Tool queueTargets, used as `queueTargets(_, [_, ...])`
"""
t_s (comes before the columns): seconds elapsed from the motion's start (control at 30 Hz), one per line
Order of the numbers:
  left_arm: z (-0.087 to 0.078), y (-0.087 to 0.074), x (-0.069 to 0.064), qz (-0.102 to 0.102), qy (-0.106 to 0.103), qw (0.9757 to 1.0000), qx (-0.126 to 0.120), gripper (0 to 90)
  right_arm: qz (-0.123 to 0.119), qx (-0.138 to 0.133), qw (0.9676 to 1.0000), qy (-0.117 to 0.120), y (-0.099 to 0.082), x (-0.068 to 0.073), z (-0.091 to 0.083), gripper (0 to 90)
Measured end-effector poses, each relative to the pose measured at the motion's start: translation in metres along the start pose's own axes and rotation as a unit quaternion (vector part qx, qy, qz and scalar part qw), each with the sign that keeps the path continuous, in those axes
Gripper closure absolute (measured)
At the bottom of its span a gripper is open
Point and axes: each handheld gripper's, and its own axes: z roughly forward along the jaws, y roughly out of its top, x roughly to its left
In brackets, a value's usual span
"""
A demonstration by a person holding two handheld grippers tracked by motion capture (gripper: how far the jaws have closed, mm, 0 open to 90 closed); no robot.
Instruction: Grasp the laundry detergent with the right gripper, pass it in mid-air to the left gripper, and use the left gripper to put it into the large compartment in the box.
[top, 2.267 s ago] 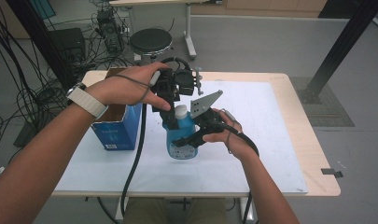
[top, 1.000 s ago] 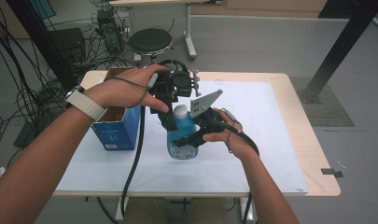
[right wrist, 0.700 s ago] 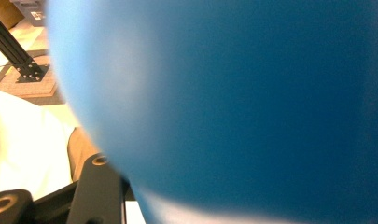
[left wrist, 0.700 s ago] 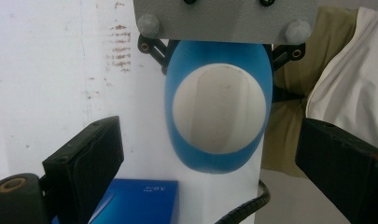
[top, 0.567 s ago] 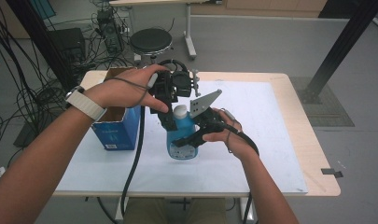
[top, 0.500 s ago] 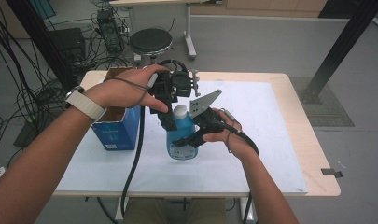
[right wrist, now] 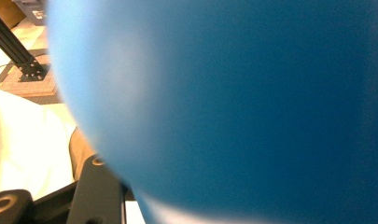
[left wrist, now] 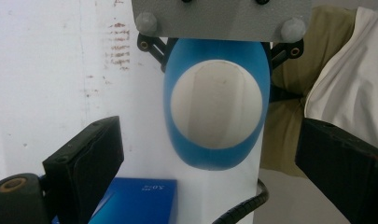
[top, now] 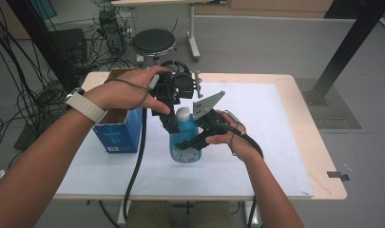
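Observation:
A blue bottle (top: 181,154) with a white cap (top: 183,113) stands upright on the white mat (top: 275,123) at the table's middle. My right gripper (top: 184,144) is shut on the bottle's body from the right, its grey plate (top: 206,102) beside the cap. In the right gripper view the bottle (right wrist: 247,102) sits blurred against the lens, with one finger (right wrist: 100,186) at the lower left. My left gripper (top: 178,119) points down over the cap. In the left gripper view its jaws stand wide on either side of the cap (left wrist: 217,105), clear of the bottle (left wrist: 214,161).
An open blue cardboard box (top: 119,130) stands on the mat left of the bottle, under the left forearm; its corner (left wrist: 135,200) appears in the left gripper view. A round stool (top: 153,42) and cables lie behind the table. The mat's right half is bare.

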Motion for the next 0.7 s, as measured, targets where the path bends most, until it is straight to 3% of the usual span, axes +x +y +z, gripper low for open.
queueTargets(0.7, [0.0013, -0.0013, 0.001, -0.001, -0.002, 1.0, -0.003, 8.3, 0.001, 0.001, 1.0, 0.001, 0.0002, -0.0011, 0.0014, 43.3])
